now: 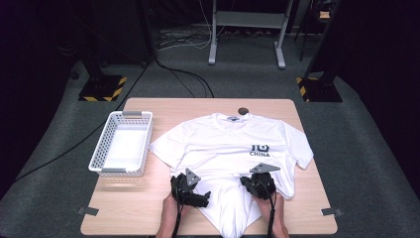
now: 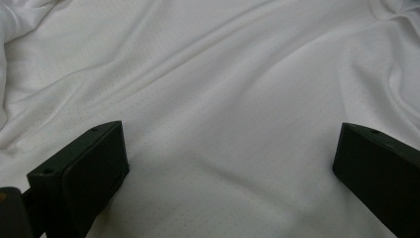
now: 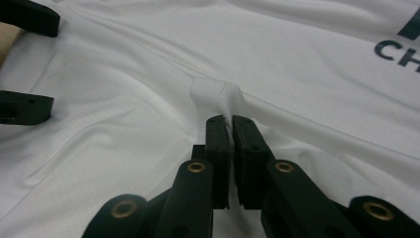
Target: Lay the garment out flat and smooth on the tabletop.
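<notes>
A wooden table (image 1: 148, 208) carries a white T-shirt (image 1: 233, 148) spread flat, its lower part under both grippers. In the left gripper view, the left gripper (image 2: 228, 163) is released, cloth lying between its jaws. In the right gripper view, the right gripper (image 3: 230, 130) is clenched on a pinched fold of the T-shirt.

White T-shirt (image 1: 233, 148) spread flat on tabletop (image 1: 148, 208), collar far side, hem bunched toward near edge. Left gripper (image 1: 190, 191) and right gripper (image 1: 260, 186) rest on lower shirt. Empty white basket (image 1: 121, 144) left of shirt.
</notes>
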The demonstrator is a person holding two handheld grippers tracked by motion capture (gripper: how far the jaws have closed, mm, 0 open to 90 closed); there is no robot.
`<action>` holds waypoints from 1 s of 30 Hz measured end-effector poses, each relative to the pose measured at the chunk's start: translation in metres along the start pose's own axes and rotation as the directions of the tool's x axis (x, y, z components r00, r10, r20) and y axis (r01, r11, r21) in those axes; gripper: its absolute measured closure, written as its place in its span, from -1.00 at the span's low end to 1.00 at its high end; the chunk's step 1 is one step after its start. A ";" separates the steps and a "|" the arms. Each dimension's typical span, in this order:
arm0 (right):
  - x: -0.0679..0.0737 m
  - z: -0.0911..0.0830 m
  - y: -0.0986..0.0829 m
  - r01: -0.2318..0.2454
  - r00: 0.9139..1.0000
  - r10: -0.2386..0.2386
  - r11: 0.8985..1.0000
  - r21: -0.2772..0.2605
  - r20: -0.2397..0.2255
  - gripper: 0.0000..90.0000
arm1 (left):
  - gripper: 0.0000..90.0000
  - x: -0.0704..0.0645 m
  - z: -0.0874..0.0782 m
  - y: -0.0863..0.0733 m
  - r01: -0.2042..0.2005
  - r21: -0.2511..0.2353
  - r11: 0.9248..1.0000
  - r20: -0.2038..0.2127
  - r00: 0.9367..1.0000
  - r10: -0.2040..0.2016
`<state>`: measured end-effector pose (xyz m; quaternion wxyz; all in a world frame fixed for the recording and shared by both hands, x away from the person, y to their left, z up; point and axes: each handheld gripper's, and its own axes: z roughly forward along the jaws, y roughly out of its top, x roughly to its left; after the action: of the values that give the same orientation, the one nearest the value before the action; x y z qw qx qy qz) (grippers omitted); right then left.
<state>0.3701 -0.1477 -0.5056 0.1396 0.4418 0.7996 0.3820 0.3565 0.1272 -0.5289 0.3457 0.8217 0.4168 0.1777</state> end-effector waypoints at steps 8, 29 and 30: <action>-0.008 -0.016 -0.005 -0.014 1.000 0.014 1.000 -0.012 0.015 0.87 | -1.00 0.000 0.000 0.000 0.006 0.000 1.000 -0.004 1.000 -0.006; -0.012 0.004 -0.003 -0.002 0.993 -0.005 0.998 0.060 0.118 0.61 | -1.00 0.000 0.000 0.000 0.006 0.001 1.000 -0.007 1.000 -0.006; -0.012 0.004 -0.004 -0.007 0.994 0.001 0.999 0.054 0.109 0.70 | -1.00 0.000 0.000 0.000 0.006 0.000 1.000 -0.006 1.000 -0.006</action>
<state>0.3773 -0.1571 -0.5125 0.1700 0.4673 0.8000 0.3358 0.3567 0.1274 -0.5289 0.3448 0.8198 0.4206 0.1792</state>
